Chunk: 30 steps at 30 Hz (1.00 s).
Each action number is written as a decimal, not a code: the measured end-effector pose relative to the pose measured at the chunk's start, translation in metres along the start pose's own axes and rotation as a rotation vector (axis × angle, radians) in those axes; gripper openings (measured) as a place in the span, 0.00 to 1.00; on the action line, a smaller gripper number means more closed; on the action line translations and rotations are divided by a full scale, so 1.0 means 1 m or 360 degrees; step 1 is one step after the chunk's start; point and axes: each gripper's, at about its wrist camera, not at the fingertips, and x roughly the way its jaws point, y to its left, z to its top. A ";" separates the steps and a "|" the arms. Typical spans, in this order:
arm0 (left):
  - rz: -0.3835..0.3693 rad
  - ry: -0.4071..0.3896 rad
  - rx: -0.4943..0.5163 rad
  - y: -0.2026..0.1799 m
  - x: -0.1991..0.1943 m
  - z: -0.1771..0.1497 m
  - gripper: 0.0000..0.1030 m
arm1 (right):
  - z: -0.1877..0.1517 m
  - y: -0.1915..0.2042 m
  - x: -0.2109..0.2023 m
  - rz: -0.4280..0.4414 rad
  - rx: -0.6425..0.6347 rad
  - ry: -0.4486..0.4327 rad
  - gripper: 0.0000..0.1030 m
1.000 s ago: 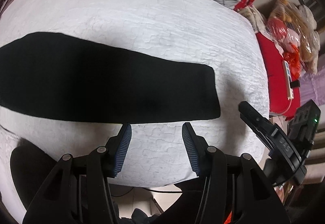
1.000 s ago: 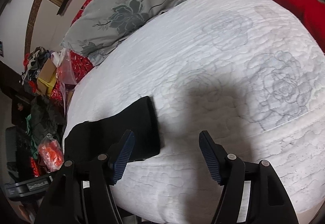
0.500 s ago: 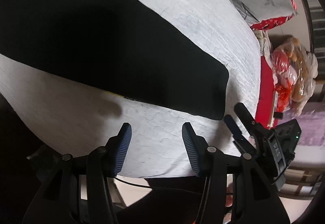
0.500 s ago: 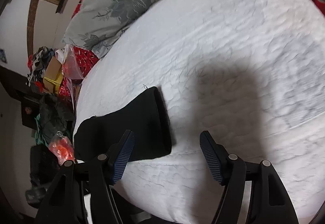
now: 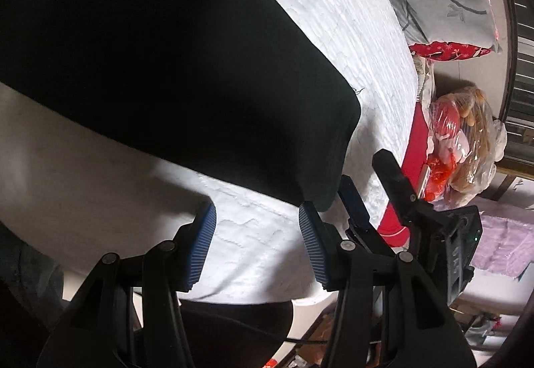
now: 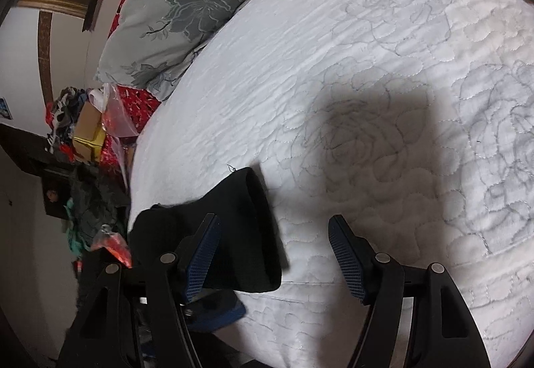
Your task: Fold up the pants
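Black pants (image 5: pixel 160 61) lie flat on a white quilted bed (image 5: pixel 333 17), one leg end toward the right. My left gripper (image 5: pixel 257 248) is open and empty, just short of the near edge of the leg end. My right gripper (image 5: pixel 363 201) shows to its right, beside the leg's cuff corner. In the right wrist view the right gripper (image 6: pixel 273 254) is open and empty, its left finger (image 6: pixel 200 261) over the black cuff (image 6: pixel 243 234), its right finger over the bare quilt (image 6: pixel 400 101).
A grey floral pillow (image 6: pixel 187 7) lies at the head of the bed, with red bedding (image 5: pixel 447 49) under it. Plastic bags (image 5: pixel 467 134) and clutter crowd the floor beside the bed. The bed's near edge runs just under both grippers.
Both grippers have moved closer to the pants' leg end. The left one swung in low over the cloth; the right one now has one finger over the cuff. Both stayed open.
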 end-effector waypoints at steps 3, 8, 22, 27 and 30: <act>-0.0039 -0.0010 -0.0054 0.000 0.003 0.003 0.49 | 0.006 -0.007 0.006 0.0080 0.0058 0.0040 0.68; -0.0087 -0.0028 -0.0107 -0.001 0.005 0.002 0.49 | 0.020 -0.009 0.021 0.0176 0.0098 0.0125 0.68; -0.0130 -0.0050 -0.0103 -0.015 0.016 0.009 0.53 | 0.056 0.011 0.070 0.0369 0.0055 0.0529 0.66; -0.0137 -0.0072 -0.0084 -0.016 0.015 0.010 0.53 | 0.054 0.003 0.067 0.0434 0.0063 0.0507 0.63; -0.0139 -0.0079 -0.0071 -0.019 0.015 0.010 0.53 | 0.054 0.002 0.068 0.0450 0.0069 0.0496 0.61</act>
